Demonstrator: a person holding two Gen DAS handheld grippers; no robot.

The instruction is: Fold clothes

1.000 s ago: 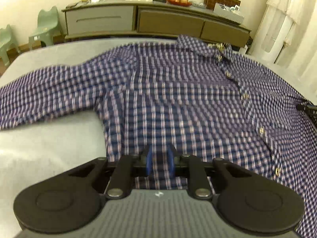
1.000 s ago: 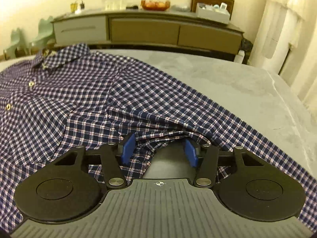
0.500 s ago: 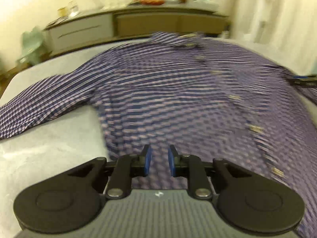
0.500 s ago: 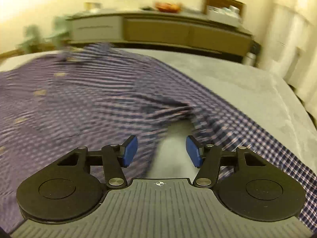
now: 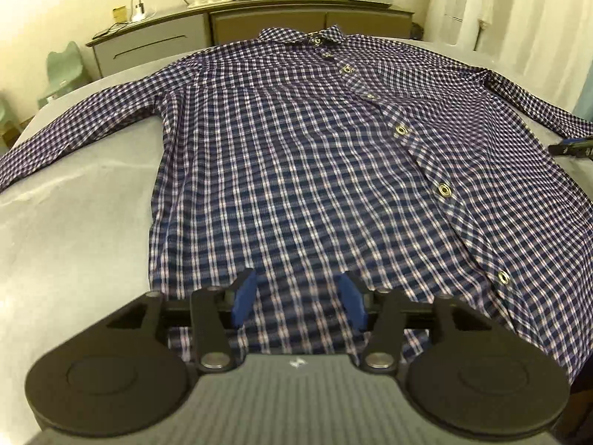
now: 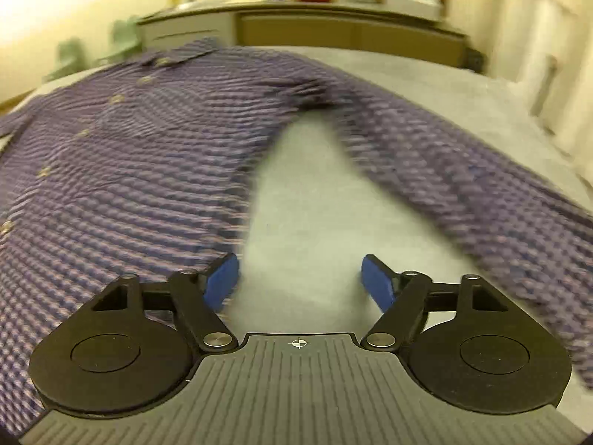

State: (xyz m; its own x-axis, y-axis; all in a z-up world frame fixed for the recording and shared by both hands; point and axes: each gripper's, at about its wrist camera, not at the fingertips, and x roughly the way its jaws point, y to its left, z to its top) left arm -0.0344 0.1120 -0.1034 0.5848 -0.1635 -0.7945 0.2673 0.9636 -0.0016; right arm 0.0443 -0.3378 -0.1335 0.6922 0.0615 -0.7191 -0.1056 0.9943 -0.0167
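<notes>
A blue and white checked long-sleeved shirt (image 5: 315, 155) lies flat and face up on the grey bed, buttoned, collar far, sleeves spread to both sides. My left gripper (image 5: 298, 298) is open and empty, just above the shirt's near hem. My right gripper (image 6: 300, 283) is open and empty over bare bed between the shirt's body (image 6: 129, 170) and its right sleeve (image 6: 463, 185); this view is blurred. The right gripper's tip (image 5: 572, 147) shows at the right edge of the left wrist view.
The grey bed (image 5: 74, 222) extends left of the shirt and past the right sleeve (image 6: 426, 85). A long sideboard (image 5: 259, 18) with glasses and a fruit bowl stands against the far wall. Green child chairs (image 5: 63, 70) stand at the left. White curtains (image 5: 519, 11) hang at the right.
My left gripper let go of the shirt's hem and opened wide. Both grippers pulled back and up; the shirt now lies spread flat. My right gripper stayed open.
</notes>
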